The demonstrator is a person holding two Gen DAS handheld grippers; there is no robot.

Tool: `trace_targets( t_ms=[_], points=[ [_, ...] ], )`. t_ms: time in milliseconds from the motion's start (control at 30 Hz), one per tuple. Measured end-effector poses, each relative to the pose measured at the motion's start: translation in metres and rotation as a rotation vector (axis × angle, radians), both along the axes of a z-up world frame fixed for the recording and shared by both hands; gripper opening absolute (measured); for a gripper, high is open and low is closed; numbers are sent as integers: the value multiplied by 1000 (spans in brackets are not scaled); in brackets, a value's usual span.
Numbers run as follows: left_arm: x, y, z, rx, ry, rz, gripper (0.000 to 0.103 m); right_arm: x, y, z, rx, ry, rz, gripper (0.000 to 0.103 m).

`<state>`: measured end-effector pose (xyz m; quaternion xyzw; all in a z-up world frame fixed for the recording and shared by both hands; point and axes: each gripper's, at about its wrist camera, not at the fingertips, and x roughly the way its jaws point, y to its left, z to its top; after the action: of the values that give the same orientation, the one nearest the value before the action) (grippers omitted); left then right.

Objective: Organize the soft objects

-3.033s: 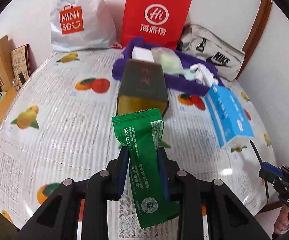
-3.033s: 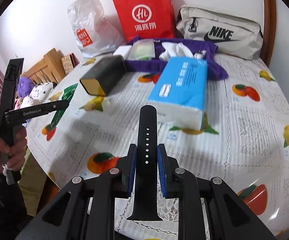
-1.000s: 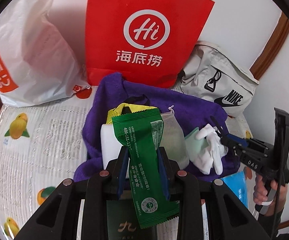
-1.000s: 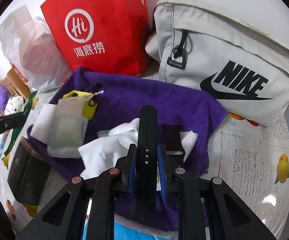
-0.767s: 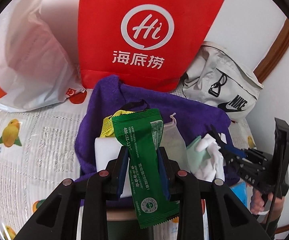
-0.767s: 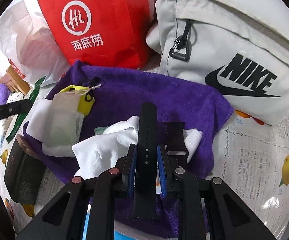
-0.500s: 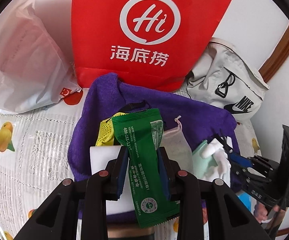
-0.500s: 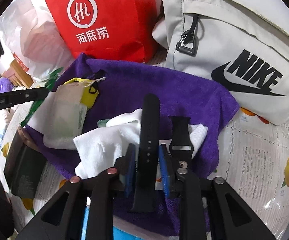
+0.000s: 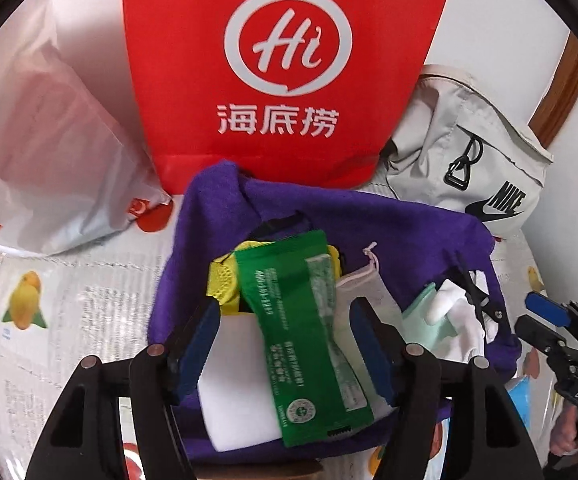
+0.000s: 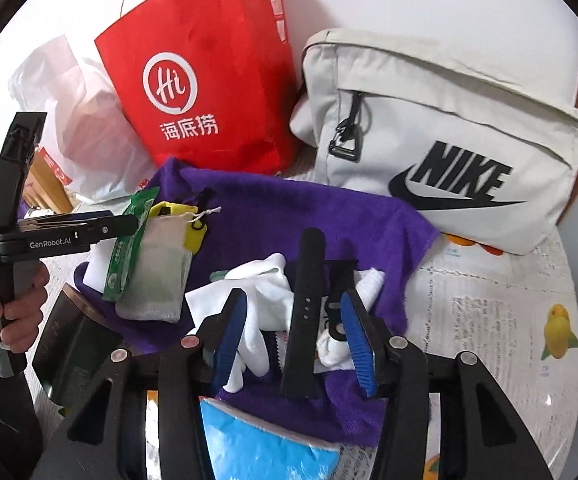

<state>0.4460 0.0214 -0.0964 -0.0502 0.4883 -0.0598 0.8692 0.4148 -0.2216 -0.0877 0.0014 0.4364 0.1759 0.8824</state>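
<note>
My left gripper (image 9: 285,340) hangs over the purple towel (image 9: 389,240), its jaws opening. A green snack packet (image 9: 301,320) lies tilted and blurred between the blue pads with a gap on each side, resting on a white block (image 9: 233,380) and a yellow item (image 9: 221,280). My right gripper (image 10: 293,336) is opening too. A black watch strap (image 10: 307,280) lies loose between its pads on a white glove (image 10: 257,292), next to the buckle half of the strap (image 10: 337,280). A drawstring pouch (image 10: 157,272) sits on the towel (image 10: 289,208).
A red paper bag (image 9: 285,60), a white plastic bag (image 9: 49,152) and a grey Nike bag (image 10: 441,136) stand behind the towel. A blue tissue pack (image 10: 265,448) and a dark box (image 10: 73,344) lie at the near side on the fruit-print tablecloth (image 10: 489,320).
Both grippers have opened. The green packet has slipped from the left pads and tilted onto the pile. The black strap has come free of the right pads and rests on the glove.
</note>
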Motion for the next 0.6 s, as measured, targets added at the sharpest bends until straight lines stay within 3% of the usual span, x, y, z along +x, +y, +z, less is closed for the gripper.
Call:
trace_targets(
  t_ms=[133, 367, 433, 500, 533, 600],
  points=[
    [-12, 2, 13, -5, -16, 1, 67, -10, -3, 5, 1, 14, -27, 50],
    [-55, 3, 38, 11, -62, -5, 77, -45, -2, 20, -51, -2, -56, 65],
    [-68, 2, 43, 17, -68, -4, 78, -55, -1, 24, -42, 2, -55, 65],
    [-83, 2, 49, 18, -73, -2, 83, -67, -2, 28, -20, 18, -71, 73],
    [-94, 1, 52, 17, -80, -1, 84, -71, -3, 28, -17, 19, -79, 82],
    [-115, 2, 60, 19, -98, 0, 88, -88, 0, 33, -47, -16, -104, 85]
  ],
)
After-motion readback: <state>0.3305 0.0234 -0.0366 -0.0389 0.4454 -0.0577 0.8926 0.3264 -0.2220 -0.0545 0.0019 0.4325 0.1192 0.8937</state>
